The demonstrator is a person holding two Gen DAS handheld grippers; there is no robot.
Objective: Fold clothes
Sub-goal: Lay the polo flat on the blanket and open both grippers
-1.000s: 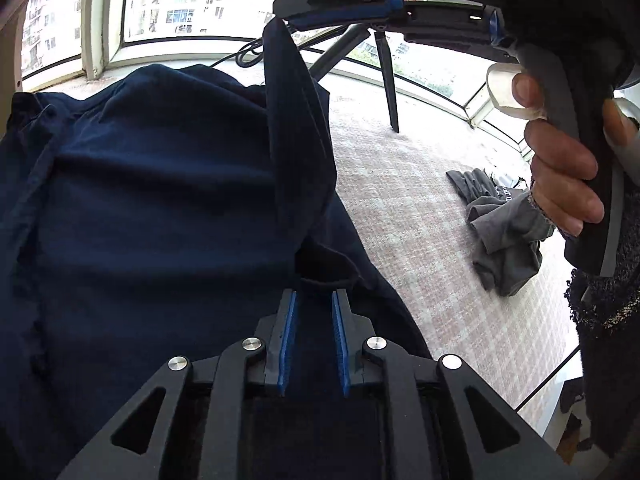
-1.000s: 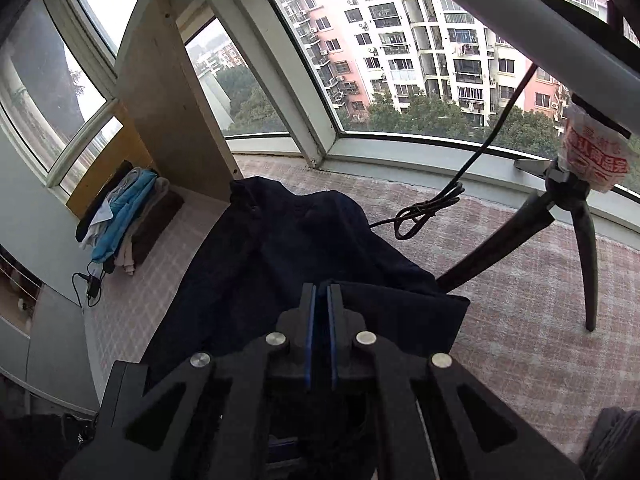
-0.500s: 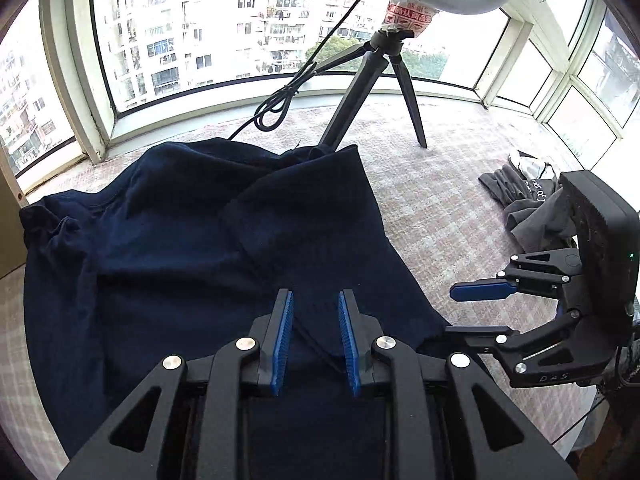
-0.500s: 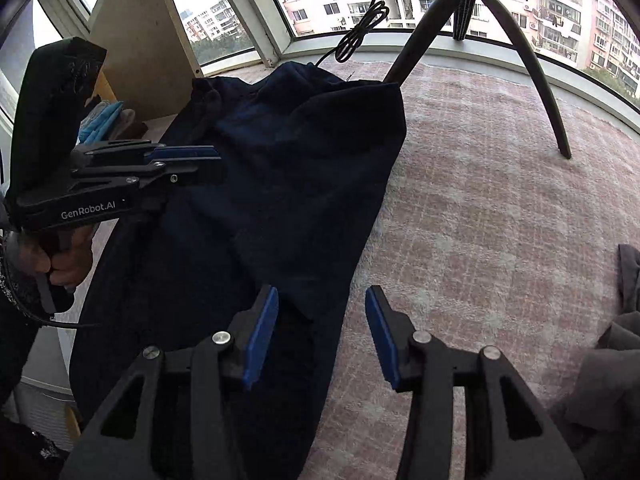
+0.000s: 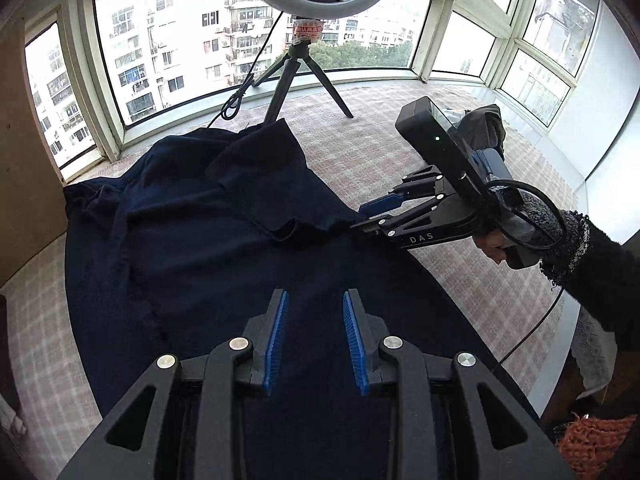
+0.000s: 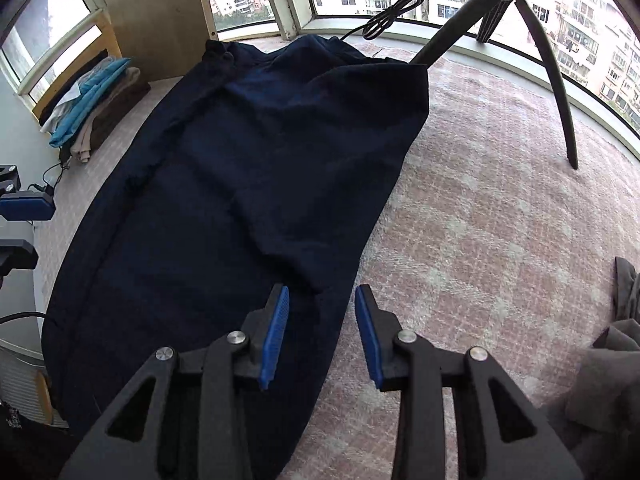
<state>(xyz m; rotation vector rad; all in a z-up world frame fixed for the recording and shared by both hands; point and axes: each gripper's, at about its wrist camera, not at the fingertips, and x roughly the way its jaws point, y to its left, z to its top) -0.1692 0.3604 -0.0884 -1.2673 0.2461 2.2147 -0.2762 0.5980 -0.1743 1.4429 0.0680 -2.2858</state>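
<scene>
A dark navy garment (image 5: 192, 216) lies spread on the checked pink surface (image 5: 360, 144), with one flap folded over its middle; it also shows in the right wrist view (image 6: 248, 168). My left gripper (image 5: 314, 336) is open and empty, hovering above the garment's near part. My right gripper (image 6: 322, 330) is open and empty, over the garment's right edge where the folded flap ends. In the left wrist view the right gripper (image 5: 370, 218) sits at that same edge, its lower finger touching or nearly touching the cloth.
A ring light on a black tripod (image 5: 298, 80) stands at the back by the window, with a coiled cable (image 6: 394, 12). Grey clothes (image 6: 612, 380) lie at the right. A stack of folded clothes (image 6: 96, 100) sits at the left beside a wooden panel (image 6: 160, 20).
My right gripper let go of the lifted flap, which now lies folded on the garment. Both grippers opened and pulled back, and the right one came down to the garment's right edge.
</scene>
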